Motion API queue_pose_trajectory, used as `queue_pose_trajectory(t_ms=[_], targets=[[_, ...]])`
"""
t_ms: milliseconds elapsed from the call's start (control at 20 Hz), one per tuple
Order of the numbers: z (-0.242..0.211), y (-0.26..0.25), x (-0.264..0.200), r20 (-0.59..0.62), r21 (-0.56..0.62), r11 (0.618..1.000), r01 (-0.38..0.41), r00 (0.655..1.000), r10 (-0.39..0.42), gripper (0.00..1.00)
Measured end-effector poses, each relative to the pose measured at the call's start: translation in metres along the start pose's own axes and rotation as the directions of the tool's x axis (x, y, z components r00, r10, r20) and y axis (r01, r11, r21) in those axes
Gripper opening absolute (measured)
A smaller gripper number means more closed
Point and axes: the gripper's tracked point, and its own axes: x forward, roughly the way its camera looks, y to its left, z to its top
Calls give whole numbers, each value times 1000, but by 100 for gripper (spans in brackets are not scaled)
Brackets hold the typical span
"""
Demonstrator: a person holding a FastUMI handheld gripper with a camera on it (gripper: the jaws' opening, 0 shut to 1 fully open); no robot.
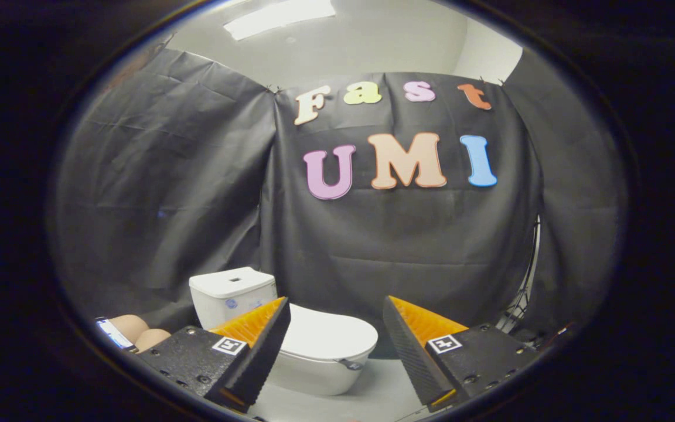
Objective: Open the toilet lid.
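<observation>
A small white toilet (314, 363) stands on the grey floor ahead of my fingers, nearer the left one. Its lid (323, 335) lies flat and closed on the bowl, and the white tank (232, 293) rises behind it at the left. A small dark tab (350, 364) sticks out under the lid's front rim. My gripper (336, 308) is open, its two orange-and-black fingers spread wide with nothing between them. The left finger (255, 337) covers part of the toilet's left side. The fingers hang above and short of the lid, apart from it.
Black cloth walls close in behind and on both sides of the toilet. A hand's fingertips (138, 334) with a small device show at the far left beside my left finger. A metal stand (519, 305) leans at the right wall. Pale grey floor (384, 392) lies in front of the bowl.
</observation>
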Motion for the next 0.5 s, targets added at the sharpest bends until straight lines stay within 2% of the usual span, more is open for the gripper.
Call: queue_pose_trajectory(t_ms=[250,500], targets=[[-20,-4,52,-81,27,999,-42,996,44,97],[-47,-25,119,-120,181,981,-67,989,90,97]])
